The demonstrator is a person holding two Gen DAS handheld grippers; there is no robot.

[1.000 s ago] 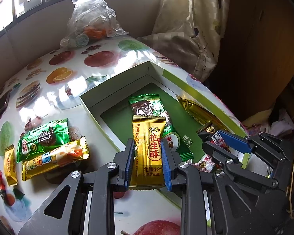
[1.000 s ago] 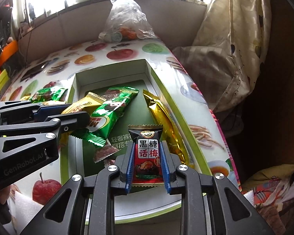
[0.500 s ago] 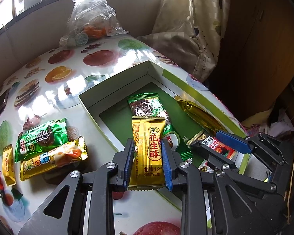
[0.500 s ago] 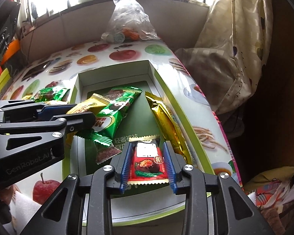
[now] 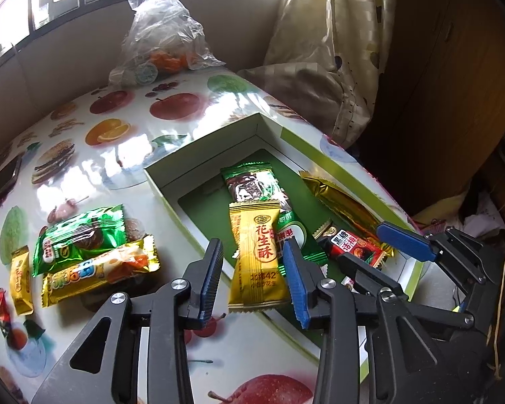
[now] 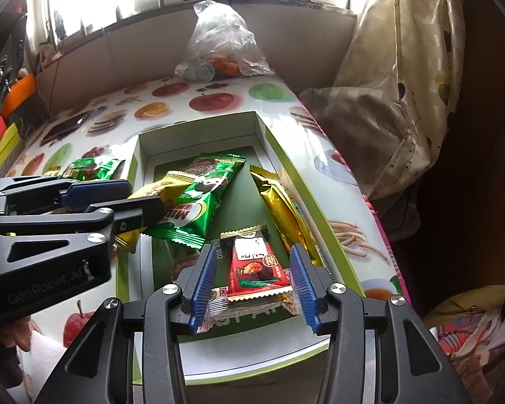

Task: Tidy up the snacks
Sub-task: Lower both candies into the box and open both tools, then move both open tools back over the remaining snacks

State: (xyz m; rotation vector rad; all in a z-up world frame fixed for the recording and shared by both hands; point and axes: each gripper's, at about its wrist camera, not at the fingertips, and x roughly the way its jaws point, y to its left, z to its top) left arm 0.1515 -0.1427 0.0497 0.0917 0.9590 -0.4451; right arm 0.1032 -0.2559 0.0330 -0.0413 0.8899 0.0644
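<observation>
An open green-and-white box [image 5: 198, 155] [image 6: 198, 138] lies on the fruit-print table. My left gripper [image 5: 254, 279] [image 6: 143, 195] hangs over the box's near left edge. Its jaws are opening, and the yellow peanut-crisp pack [image 5: 256, 256] lies loose between them, resting on the green Milo pack [image 5: 252, 181] [image 6: 205, 195]. My right gripper [image 6: 252, 286] [image 5: 363, 244] is over the box's near end, its jaws opening too. The red plum-candy pack [image 6: 256, 266] [image 5: 350, 245] lies flat in the box between the pads, clear of both. A gold pack [image 6: 282, 208] lies along the right wall.
Left of the box on the table lie a green pack [image 5: 80, 235], a yellow-orange pack [image 5: 97, 269] and a small gold pack [image 5: 20, 276]. A clear plastic bag [image 5: 161, 47] stands at the far edge. A curtain [image 5: 320, 67] hangs at the right.
Both grippers opened. The yellow pack came free of the left pads, and the red pack dropped from the right pads flat into the box.
</observation>
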